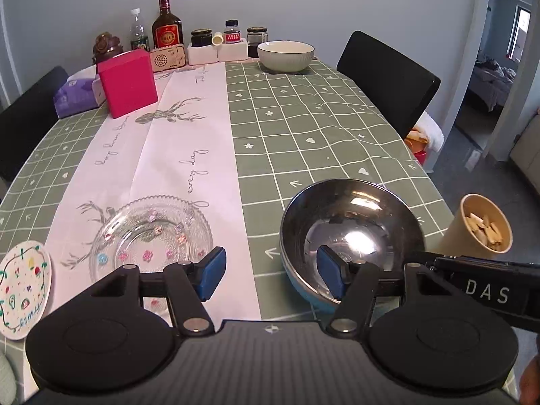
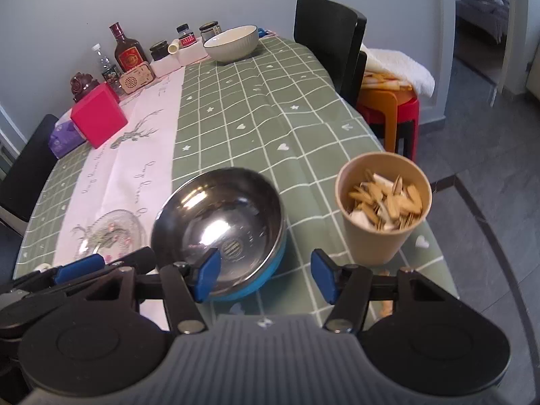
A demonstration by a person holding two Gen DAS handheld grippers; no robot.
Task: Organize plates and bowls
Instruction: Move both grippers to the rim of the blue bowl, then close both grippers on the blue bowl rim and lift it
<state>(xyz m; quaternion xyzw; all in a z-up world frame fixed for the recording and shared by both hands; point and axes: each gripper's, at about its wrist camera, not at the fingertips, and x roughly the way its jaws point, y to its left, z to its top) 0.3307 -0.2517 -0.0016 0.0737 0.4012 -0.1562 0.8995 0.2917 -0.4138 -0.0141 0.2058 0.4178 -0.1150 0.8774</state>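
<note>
A steel bowl (image 1: 351,233) with a blue outside sits near the table's front edge, with a clear glass plate (image 1: 150,236) to its left and a small painted plate (image 1: 23,287) further left. A pale ceramic bowl (image 1: 286,54) stands at the far end. My left gripper (image 1: 271,275) hovers open over the gap between the glass plate and the steel bowl and holds nothing. In the right wrist view, my right gripper (image 2: 266,276) is open above the near right rim of the steel bowl (image 2: 219,226), also holding nothing.
A tan cup (image 2: 383,212) full of seed shells stands close to the right of the steel bowl, near the table edge. A red box (image 1: 128,82), a tissue pack, bottles and jars line the far left and back. Black chairs (image 1: 388,77) flank the table.
</note>
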